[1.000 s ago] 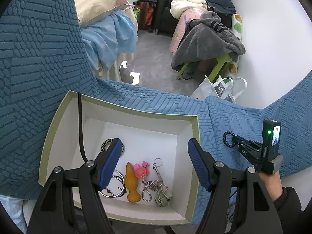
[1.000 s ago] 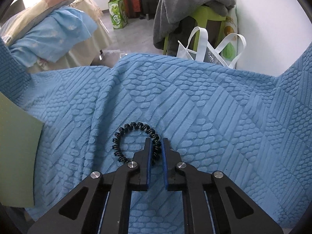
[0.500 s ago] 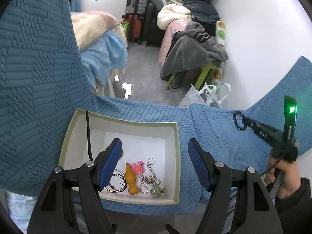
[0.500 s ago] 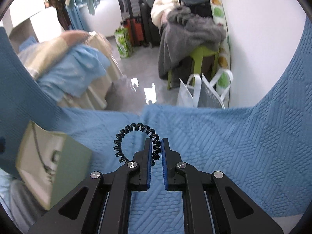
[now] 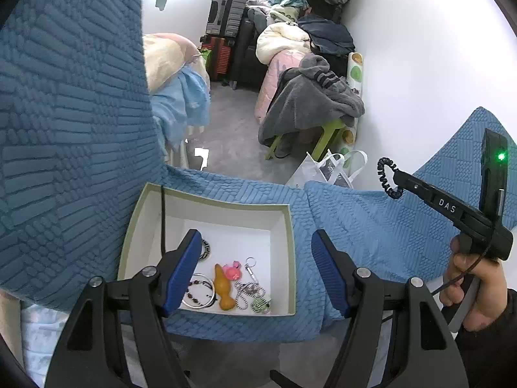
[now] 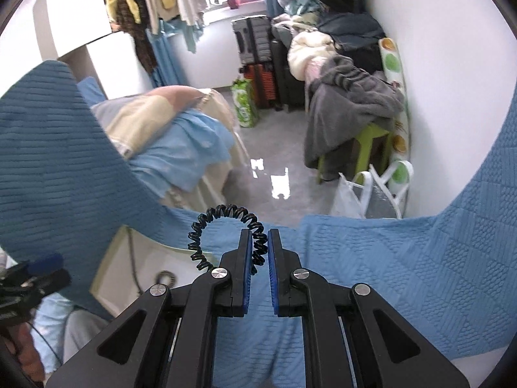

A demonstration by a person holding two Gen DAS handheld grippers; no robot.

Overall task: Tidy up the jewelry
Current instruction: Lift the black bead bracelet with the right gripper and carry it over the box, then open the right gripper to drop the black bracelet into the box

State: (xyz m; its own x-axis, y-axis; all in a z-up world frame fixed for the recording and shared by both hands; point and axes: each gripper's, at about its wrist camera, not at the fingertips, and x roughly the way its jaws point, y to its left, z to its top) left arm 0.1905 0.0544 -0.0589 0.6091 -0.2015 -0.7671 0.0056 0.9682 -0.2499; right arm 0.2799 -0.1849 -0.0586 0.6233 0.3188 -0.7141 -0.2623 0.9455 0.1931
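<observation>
Black coiled bracelet (image 6: 226,232) sat pinched in the right claw (image 6: 258,249), lifted above the blue textured cloth (image 6: 371,258). Left claw (image 5: 255,271) hung spread wide over the white box (image 5: 290,258) holding bangles (image 5: 200,291) and a keychain (image 5: 252,287).

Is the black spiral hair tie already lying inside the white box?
No, the black spiral hair tie is pinched in the right gripper and hangs in the air above the blue blanket, outside the white box.
</observation>
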